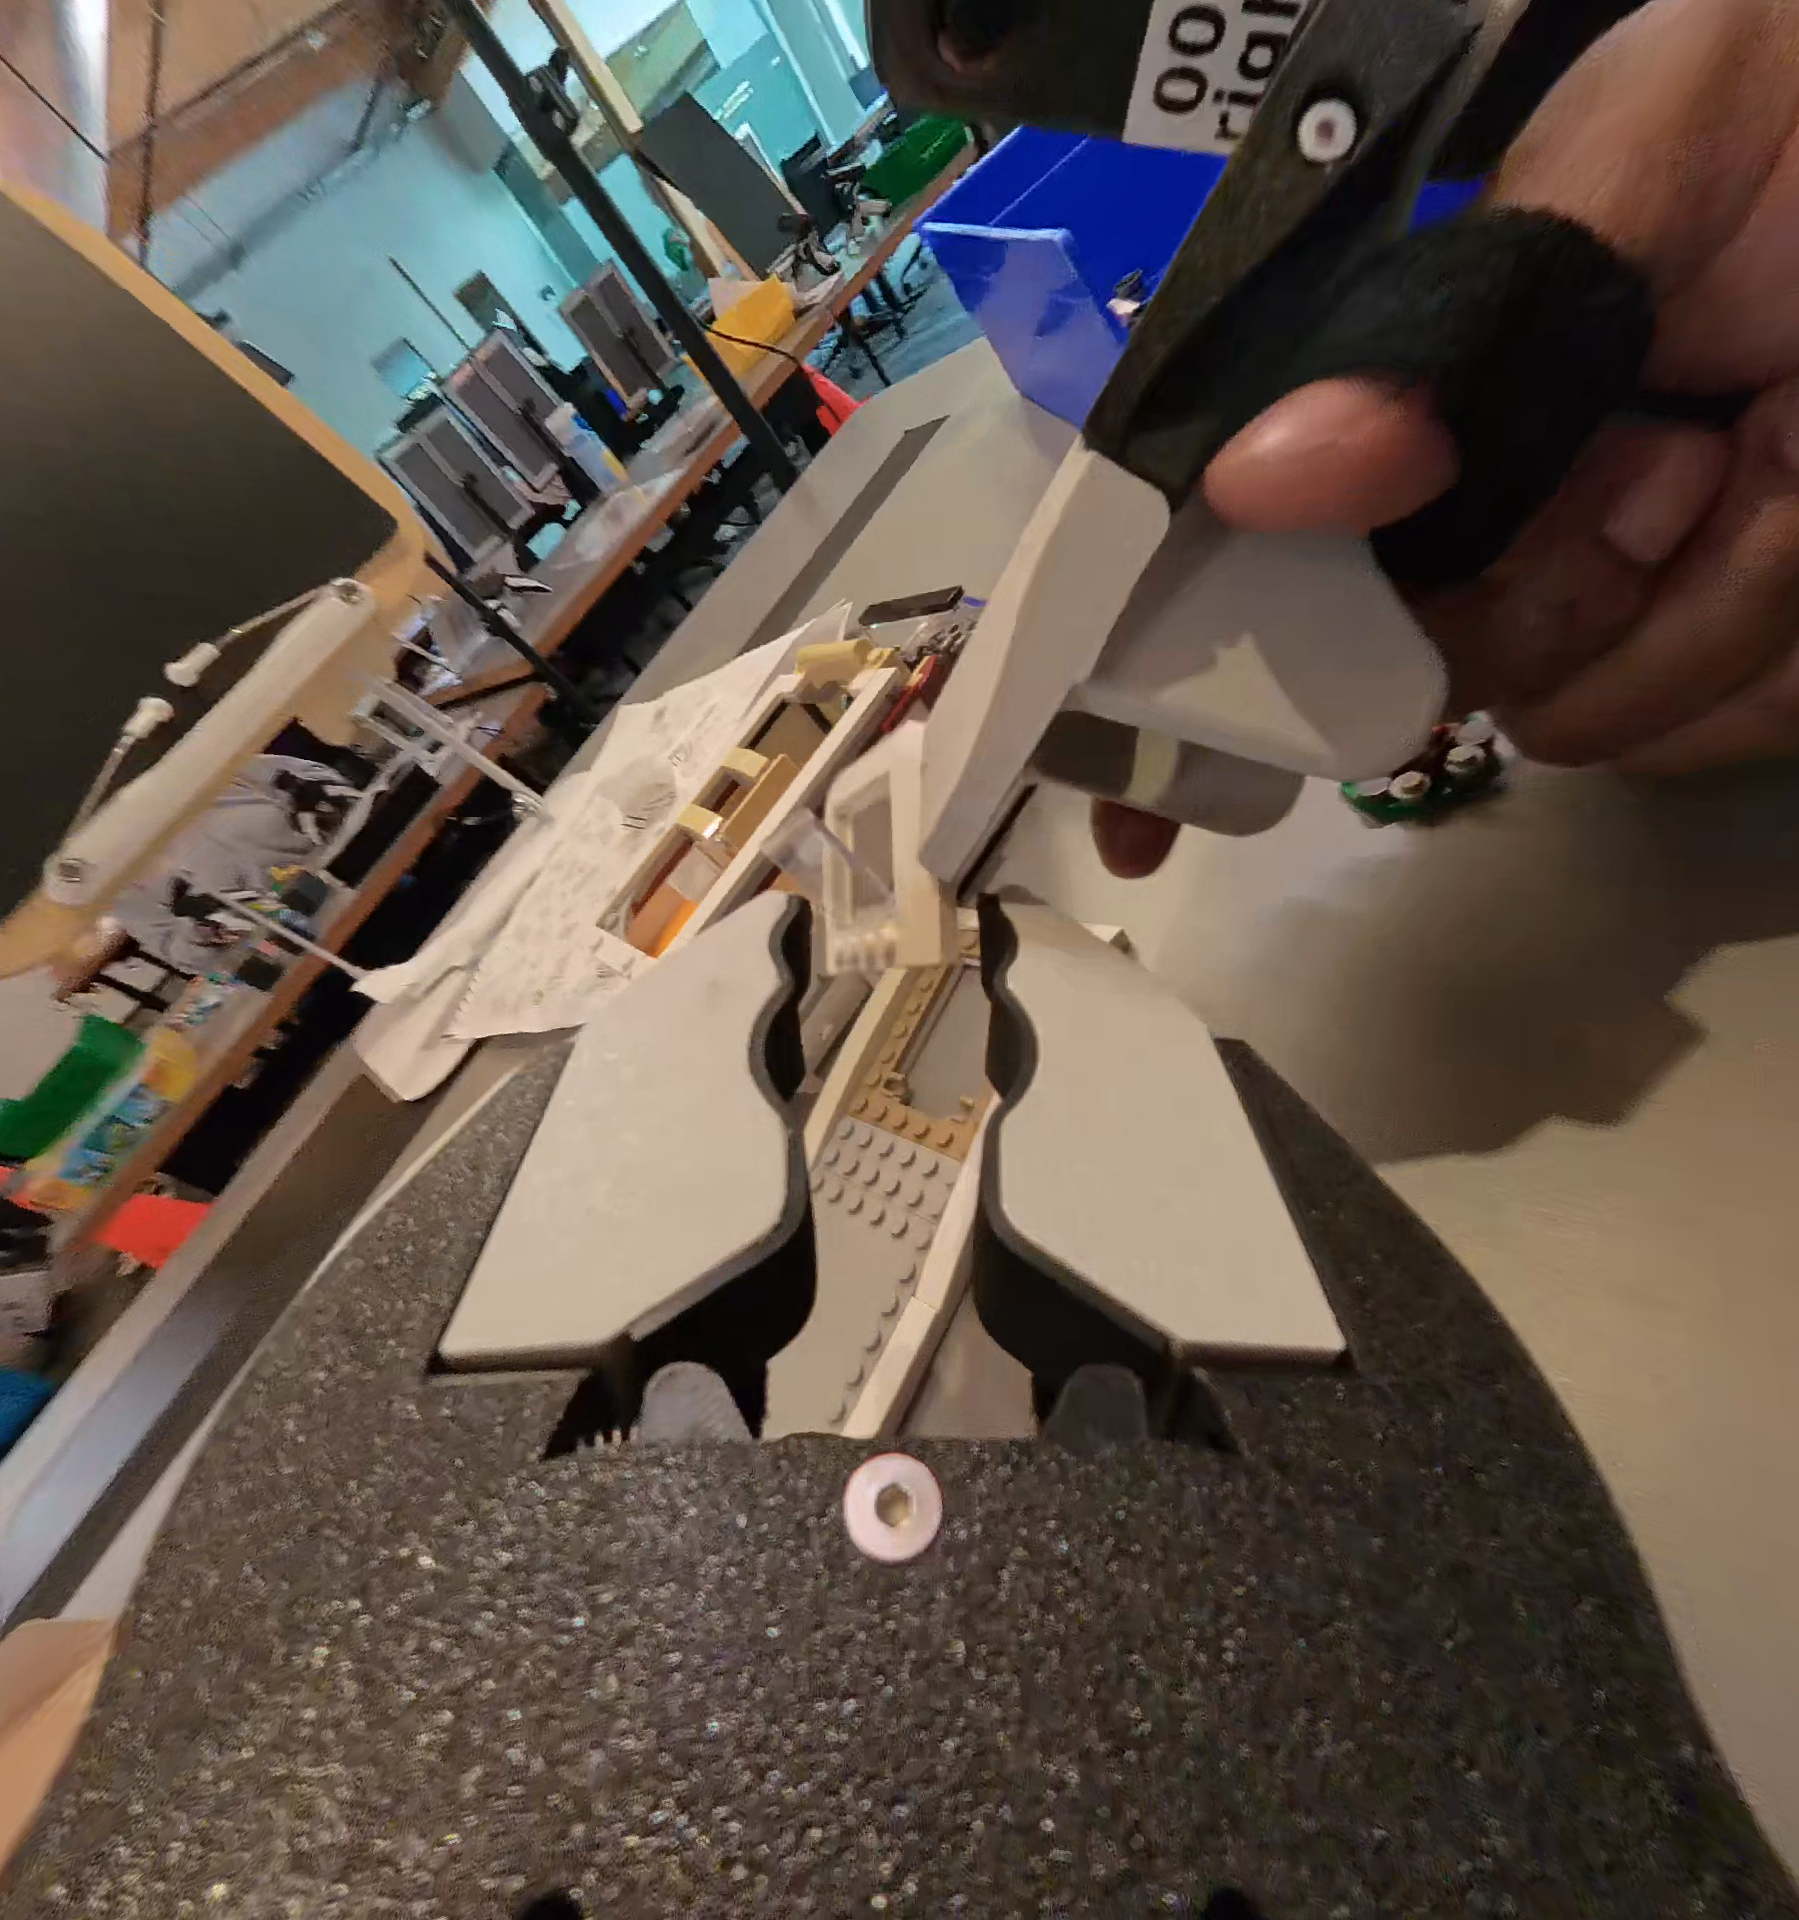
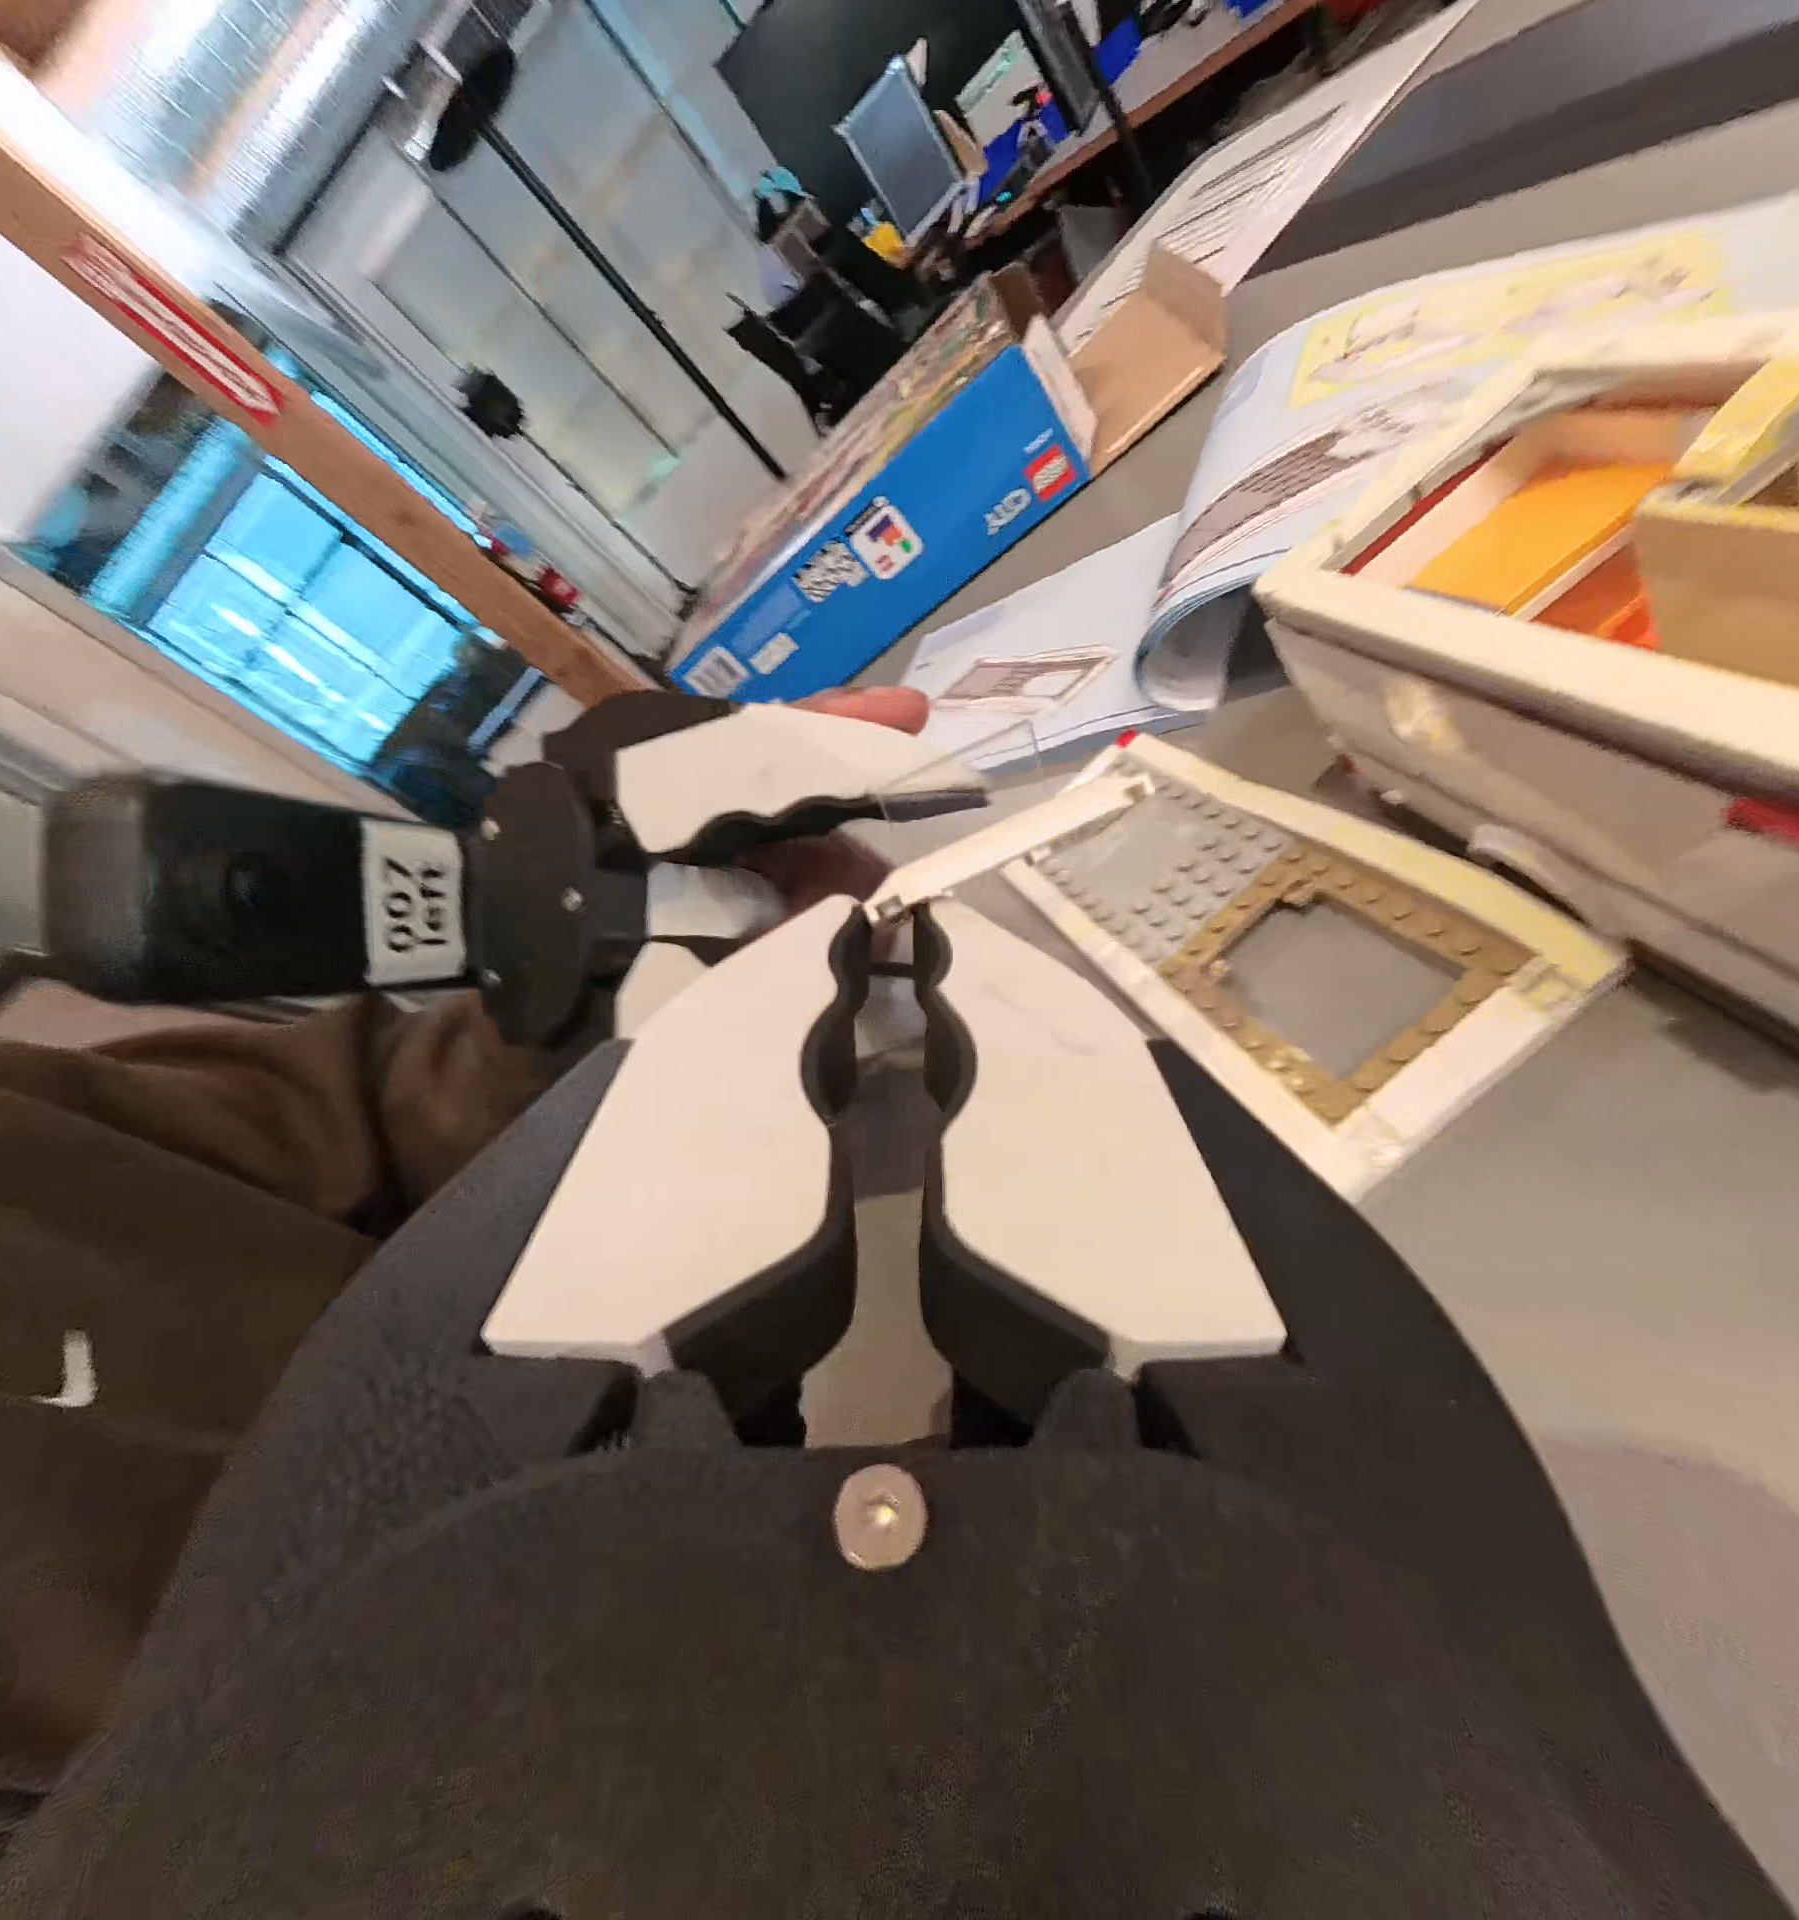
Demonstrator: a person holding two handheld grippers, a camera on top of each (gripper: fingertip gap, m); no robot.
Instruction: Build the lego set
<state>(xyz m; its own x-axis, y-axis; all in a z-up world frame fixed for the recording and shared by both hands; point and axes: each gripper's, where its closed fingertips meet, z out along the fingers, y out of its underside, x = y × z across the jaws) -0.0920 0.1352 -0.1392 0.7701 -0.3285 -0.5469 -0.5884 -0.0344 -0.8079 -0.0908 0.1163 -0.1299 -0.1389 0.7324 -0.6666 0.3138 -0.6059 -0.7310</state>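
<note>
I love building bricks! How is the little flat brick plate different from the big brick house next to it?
The brick plate lies low, showing grey and tan studs around a square hole. The brick house stands taller, with walls and orange inside. Both have white edges and sit on the grey table.

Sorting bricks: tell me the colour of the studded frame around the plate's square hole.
Tan studded frame, clearest in the right wrist view.

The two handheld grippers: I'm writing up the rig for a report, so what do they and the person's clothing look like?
Both the left gripper and the right gripper have pale grey, flat fingers with wavy black inner pads, on speckled black bodies with a central screw. Each body carries a white label. A black strap wraps one finger; the person wears a dark brown sleeve.
</note>
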